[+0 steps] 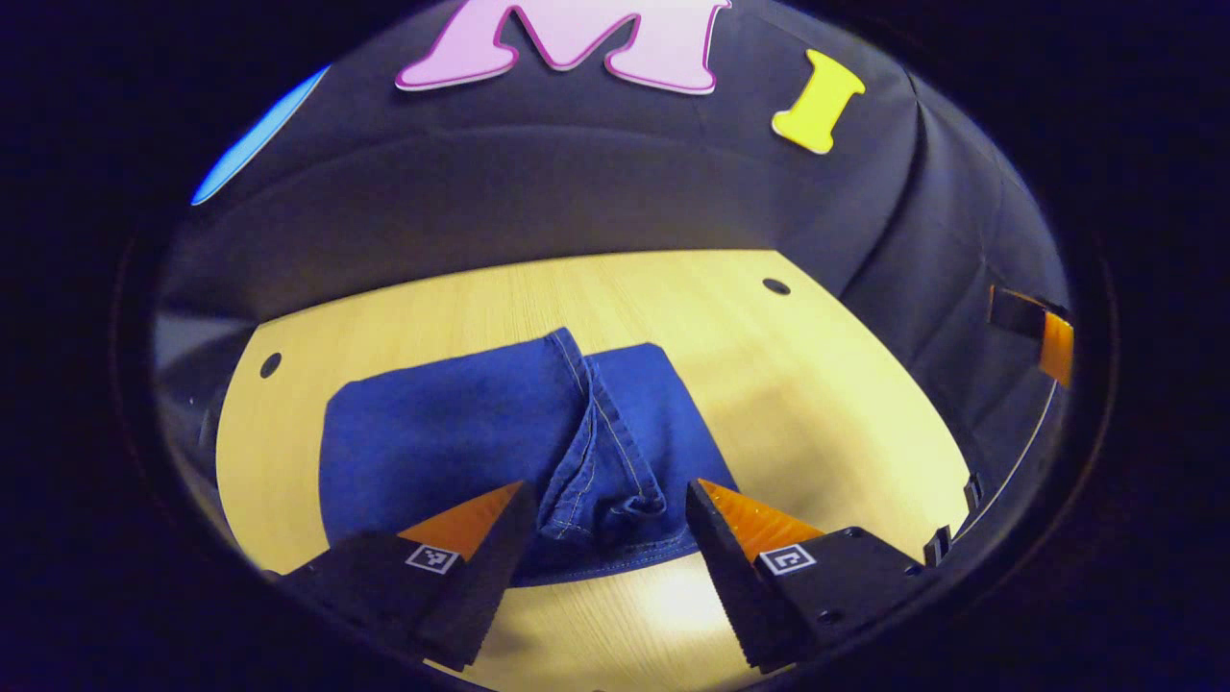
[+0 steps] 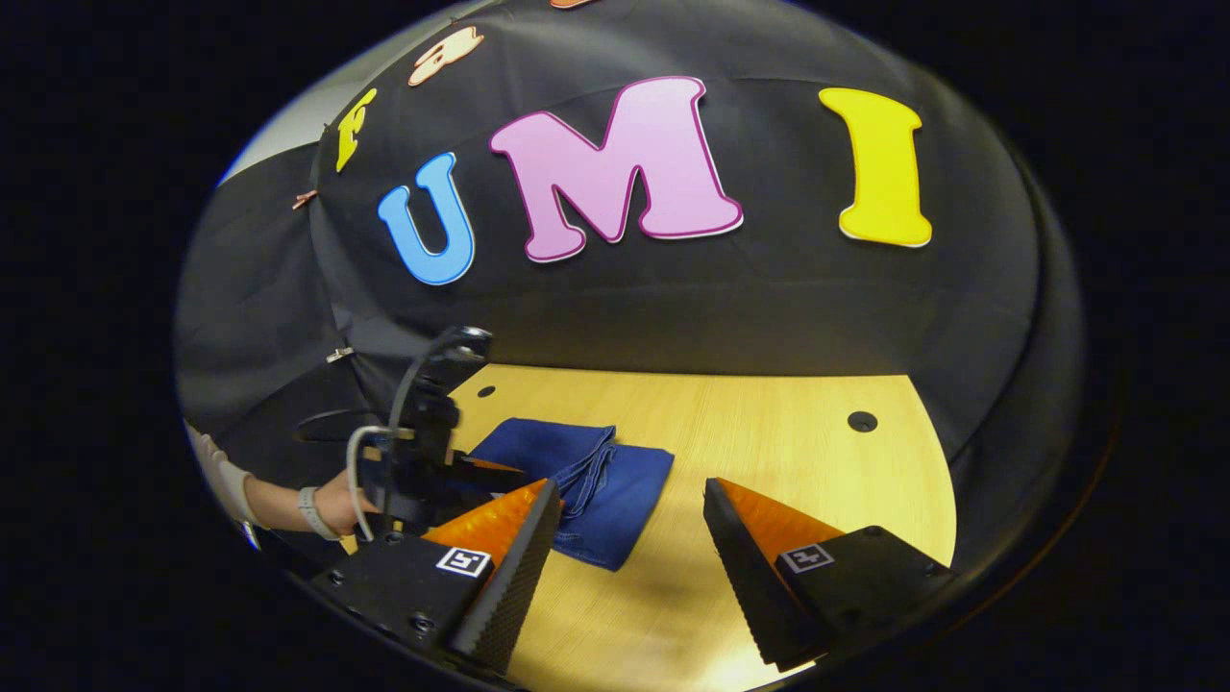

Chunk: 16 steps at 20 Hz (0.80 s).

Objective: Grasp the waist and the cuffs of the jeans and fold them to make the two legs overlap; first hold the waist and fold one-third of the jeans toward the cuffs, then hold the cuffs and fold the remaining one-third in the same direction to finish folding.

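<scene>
blue denim jeans [image 1: 500, 442] lie folded in a compact stack on the pale wooden table [image 1: 817, 404], at 12 o'clock of the left gripper [image 1: 607, 538]. its jaws are wide, holding nothing. right gripper [image 2: 629, 548] jaws wide too, jeans at its 11 o'clock.

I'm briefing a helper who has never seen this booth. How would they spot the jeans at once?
Find the pale wooden table in front of the black cloth wall. On it lies one compact blue bundle, the jeans, folded with stitched seams ridged on top; nothing else on the table is cloth.
</scene>
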### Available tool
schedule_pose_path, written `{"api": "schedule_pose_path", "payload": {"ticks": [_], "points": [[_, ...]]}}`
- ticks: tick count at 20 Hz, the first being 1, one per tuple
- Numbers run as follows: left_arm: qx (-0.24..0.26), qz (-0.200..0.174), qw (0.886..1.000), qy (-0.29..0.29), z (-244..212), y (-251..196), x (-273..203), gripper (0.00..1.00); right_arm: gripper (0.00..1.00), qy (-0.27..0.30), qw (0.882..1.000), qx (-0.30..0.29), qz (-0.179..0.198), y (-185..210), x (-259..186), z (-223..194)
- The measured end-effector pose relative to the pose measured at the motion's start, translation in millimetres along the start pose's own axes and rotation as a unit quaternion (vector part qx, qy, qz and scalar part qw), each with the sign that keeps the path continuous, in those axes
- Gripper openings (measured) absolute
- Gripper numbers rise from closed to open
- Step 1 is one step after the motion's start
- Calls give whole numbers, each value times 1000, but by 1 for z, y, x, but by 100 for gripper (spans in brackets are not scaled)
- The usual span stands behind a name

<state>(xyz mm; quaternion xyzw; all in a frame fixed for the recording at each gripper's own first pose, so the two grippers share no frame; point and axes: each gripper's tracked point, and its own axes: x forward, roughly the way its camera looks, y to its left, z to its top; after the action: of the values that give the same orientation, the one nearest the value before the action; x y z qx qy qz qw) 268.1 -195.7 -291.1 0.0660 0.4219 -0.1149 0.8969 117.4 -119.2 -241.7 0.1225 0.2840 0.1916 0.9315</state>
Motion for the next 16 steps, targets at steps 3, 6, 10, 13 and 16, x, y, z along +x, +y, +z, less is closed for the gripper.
{"api": "schedule_pose_path", "payload": {"ticks": [3, 6, 10, 13, 16], "points": [[8, 11, 996, -92, 40, -11, -72, 97, 93, -48, 998, -21, -19, 1, -27, 30], [20, 17, 986, -164, 62, -24, -150, 97, 93, -106, 993, -47, -38, 16, -71, 65], [26, 35, 971, -235, 60, -45, -261, 97, 93, -177, 977, -96, -77, 51, -146, 106], [21, 77, 955, -285, 52, -58, -332, 96, 92, -217, 966, -105, -99, 76, -200, 119], [23, 116, 935, -333, 44, -65, -391, 96, 91, -246, 958, -104, -102, 102, -245, 122]]}}
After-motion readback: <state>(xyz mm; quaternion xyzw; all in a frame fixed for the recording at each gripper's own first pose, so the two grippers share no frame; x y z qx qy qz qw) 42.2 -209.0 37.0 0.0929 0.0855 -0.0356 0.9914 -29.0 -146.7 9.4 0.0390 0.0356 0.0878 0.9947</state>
